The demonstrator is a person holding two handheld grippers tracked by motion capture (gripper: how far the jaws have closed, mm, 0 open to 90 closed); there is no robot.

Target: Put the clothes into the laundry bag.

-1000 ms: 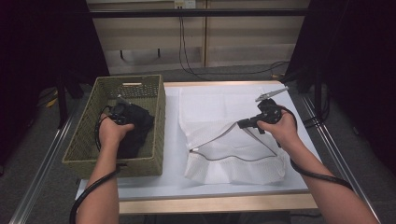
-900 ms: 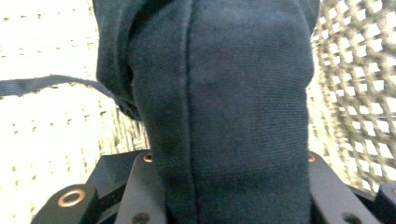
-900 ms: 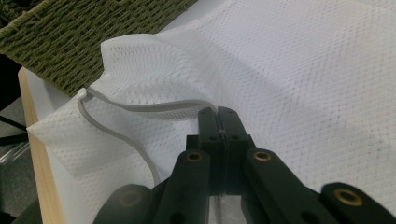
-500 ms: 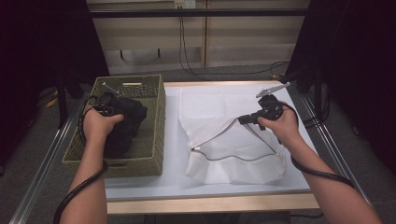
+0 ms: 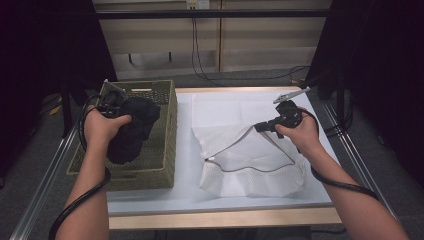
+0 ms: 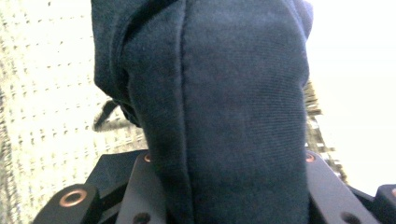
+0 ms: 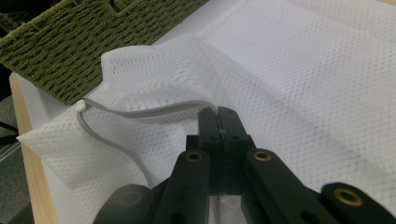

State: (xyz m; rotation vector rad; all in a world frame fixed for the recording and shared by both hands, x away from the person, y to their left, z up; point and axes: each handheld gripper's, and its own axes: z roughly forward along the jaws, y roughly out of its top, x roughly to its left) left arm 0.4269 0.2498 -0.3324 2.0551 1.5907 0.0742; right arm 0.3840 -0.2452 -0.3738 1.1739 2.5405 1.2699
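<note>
Lifting the dark garment [image 5: 134, 129] clear of the woven basket [image 5: 165, 125] at the left of the high view is calling for a firm pinch and enough height that the hanging tail is not dragging on the basket's rim before any move rightward. Gripping a thick fold of that cloth, with the left gripper [image 5: 116, 104] at middle left and its jaws held part way apart by the bunched fabric; in the left gripper view, showing the garment [image 6: 224, 107] swelling up between the two black jaws and hiding the tips, with the basket weave [image 6: 42, 93] behind at the left. Bending the left forearm up from the bottom edge, wrist cocked, hand [image 5: 102, 127] hovering over the basket's middle. Keeping the mouth of the white mesh bag [image 5: 250, 150] wide in the centre of the table [image 5: 185, 150] is mattering just as much, so tension on the raised edge should be staying even. Pinching that edge tight, jaws fully together, with the right gripper [image 5: 261, 127] at middle right; in the right gripper view, showing the closed gripper [image 7: 218, 114] biting the mesh [image 7: 303, 70] beside the grey drawcord [image 7: 112, 140]. Angling the right forearm in from the lower right, hand [image 5: 295, 131] raised above the bag.
</note>
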